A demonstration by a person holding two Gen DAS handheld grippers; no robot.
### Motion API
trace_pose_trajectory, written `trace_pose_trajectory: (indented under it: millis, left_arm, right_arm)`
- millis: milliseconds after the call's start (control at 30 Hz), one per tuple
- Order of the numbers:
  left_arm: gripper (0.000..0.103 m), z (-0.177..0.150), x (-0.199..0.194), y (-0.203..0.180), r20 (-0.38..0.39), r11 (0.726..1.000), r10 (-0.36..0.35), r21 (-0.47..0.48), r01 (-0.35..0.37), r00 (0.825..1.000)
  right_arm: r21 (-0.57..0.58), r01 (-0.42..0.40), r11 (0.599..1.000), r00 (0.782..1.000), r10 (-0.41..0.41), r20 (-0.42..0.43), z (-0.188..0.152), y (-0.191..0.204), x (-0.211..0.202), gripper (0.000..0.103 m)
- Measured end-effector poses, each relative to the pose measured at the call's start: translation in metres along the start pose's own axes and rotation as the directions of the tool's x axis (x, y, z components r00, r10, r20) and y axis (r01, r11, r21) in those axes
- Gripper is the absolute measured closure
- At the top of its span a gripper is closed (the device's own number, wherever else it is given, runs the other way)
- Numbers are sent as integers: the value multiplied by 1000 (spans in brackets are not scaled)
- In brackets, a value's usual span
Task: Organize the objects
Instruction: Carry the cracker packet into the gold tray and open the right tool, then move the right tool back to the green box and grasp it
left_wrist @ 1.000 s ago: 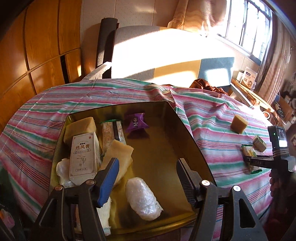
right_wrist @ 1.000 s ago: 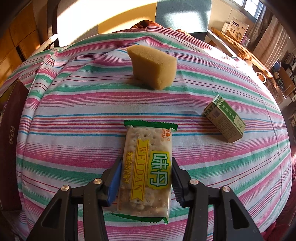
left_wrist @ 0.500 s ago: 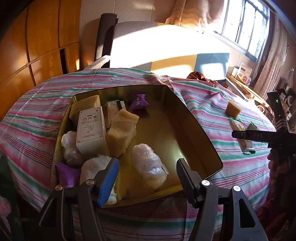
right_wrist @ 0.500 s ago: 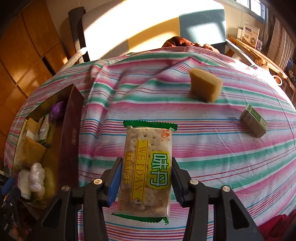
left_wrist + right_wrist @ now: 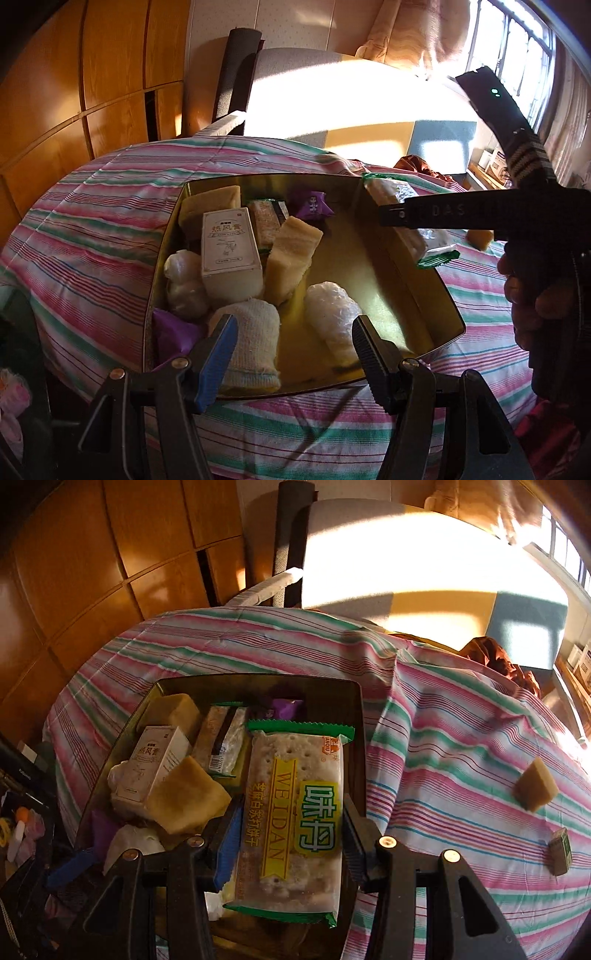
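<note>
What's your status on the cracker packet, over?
Right hand-held gripper shut on cracker packet, above gold tin. Left hand-held gripper open, empty. Tin's right half bare.

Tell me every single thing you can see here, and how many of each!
tin box: 1, gold inside, on the striped cloth
cracker packet: 1, green and yellow, held above the box
sponge blocks: 3, tan, two in the box, one out on the cloth
white carton: 1, white, in the box
purple packets: 2, purple, far end and near corner of the box
bubble-wrap bundle: 1, clear white, in the box
rolled towel: 1, white, near edge of the box
small green box: 1, green, on the cloth
striped cloth: 1, pink, green, white, over the table
left gripper: 1, black, jaws open over the box
right gripper: 1, black, jaws shut on the cracker packet
</note>
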State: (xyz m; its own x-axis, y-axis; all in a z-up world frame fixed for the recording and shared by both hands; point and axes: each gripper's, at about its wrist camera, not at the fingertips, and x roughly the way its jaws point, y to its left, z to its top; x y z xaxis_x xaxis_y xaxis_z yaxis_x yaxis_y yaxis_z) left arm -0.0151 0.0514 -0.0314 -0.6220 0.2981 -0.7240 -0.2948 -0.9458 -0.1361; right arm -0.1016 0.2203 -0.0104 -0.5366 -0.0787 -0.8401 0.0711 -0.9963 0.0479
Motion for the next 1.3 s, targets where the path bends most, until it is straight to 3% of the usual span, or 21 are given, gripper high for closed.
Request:
trace_pose_trajectory:
  millis: [400,567,900,1300]
  left_arm:
    - [38,-1,3,11,-13,1000,5,-20,-5,1000]
    - [38,-1,4,14,-16,1000,12,-29,-13,1000]
    - [38,-2,3,9,-19,1000,18,-17,-19,1000]
    - [36,-1,-2,-12,-8,999,16,43,-15,1000]
  right_arm:
    - [-36,41,999,988,-45,-145,6,18,66,54]
    - [5,-31,999,987,32,-160,5,21,75,54]
    - [63,-80,995,995,83,-59,-1,9,41,53]
    - [155,-35,987,997,24,67,-37,-44,-20,53]
